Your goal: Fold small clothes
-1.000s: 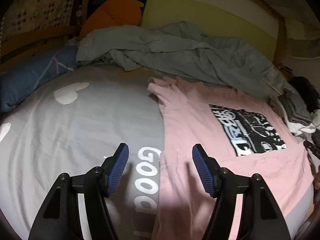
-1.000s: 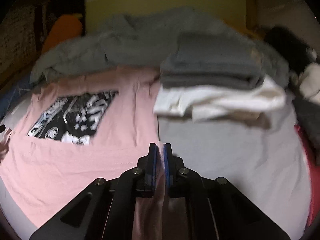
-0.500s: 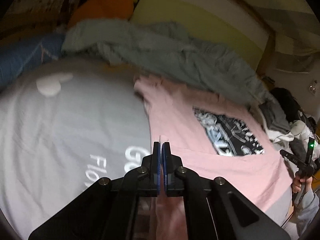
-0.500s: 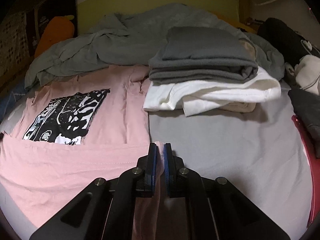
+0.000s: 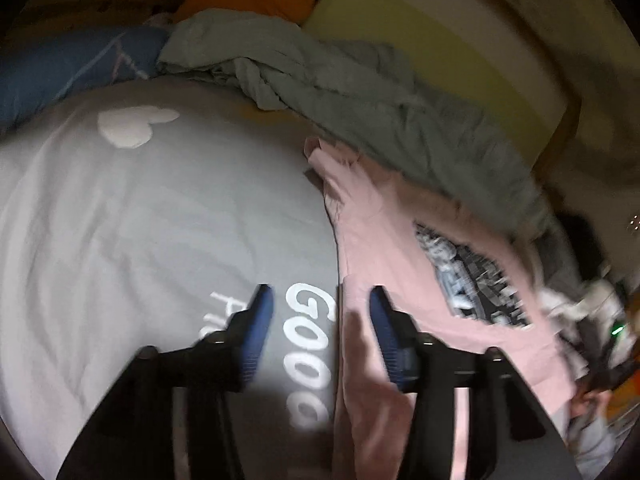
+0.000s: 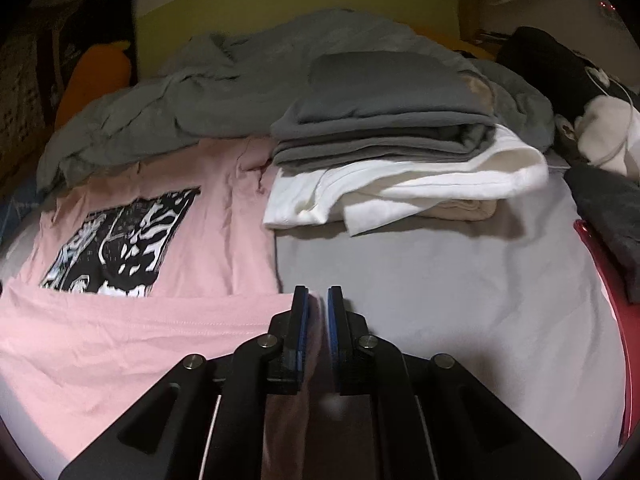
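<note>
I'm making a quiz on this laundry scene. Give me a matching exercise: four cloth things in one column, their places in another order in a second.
Things:
1. pink T-shirt
2. dark grey folded garment
3. white folded garment
4. crumpled grey-green blanket

Places:
A. top of the folded stack
B. heaped along the back of the bed
C. spread on the bed, bottom edge folded up over its print
D. in the stack, directly under the dark grey one

Pairs: 1-C, 2-A, 3-D, 4-B
</note>
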Tool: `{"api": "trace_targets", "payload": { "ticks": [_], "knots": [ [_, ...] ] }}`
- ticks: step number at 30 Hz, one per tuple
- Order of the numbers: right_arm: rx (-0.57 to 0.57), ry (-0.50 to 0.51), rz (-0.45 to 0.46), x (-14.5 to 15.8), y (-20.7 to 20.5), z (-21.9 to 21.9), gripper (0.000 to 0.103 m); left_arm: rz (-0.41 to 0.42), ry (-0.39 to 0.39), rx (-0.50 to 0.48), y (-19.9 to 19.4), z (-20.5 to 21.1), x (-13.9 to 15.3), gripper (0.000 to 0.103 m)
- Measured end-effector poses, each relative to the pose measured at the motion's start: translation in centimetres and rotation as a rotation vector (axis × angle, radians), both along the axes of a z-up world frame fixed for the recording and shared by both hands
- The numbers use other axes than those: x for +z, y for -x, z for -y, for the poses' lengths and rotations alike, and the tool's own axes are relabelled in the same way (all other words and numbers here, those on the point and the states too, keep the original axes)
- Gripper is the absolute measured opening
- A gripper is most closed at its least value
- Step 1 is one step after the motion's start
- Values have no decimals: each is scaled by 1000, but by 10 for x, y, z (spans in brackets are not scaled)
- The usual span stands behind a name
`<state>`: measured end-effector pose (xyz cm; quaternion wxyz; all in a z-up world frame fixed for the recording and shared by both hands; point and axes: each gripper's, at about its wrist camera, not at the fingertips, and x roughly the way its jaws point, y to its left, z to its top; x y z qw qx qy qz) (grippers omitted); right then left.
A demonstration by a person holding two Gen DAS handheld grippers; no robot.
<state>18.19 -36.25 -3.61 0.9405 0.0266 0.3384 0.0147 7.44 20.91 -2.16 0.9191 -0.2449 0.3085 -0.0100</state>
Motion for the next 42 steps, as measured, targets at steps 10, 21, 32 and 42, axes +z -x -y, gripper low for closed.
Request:
{"api": "trace_targets", "payload": {
  "ticks": [10, 21, 32, 42],
  "knots": [
    [-64, -98, 45, 22, 39, 26, 30, -39, 58, -142, 35, 24, -7, 49],
    [-41, -220, 41, 18, 111, 27, 37, -33, -209, 38, 79, 55, -7, 1],
    [-19, -518, -42, -12, 147, 40, 37, 58, -65, 4, 126, 84, -10, 23],
    [175, -175, 69, 11, 129, -54, 10, 94, -276, -120, 66, 157, 17, 0]
  ]
}}
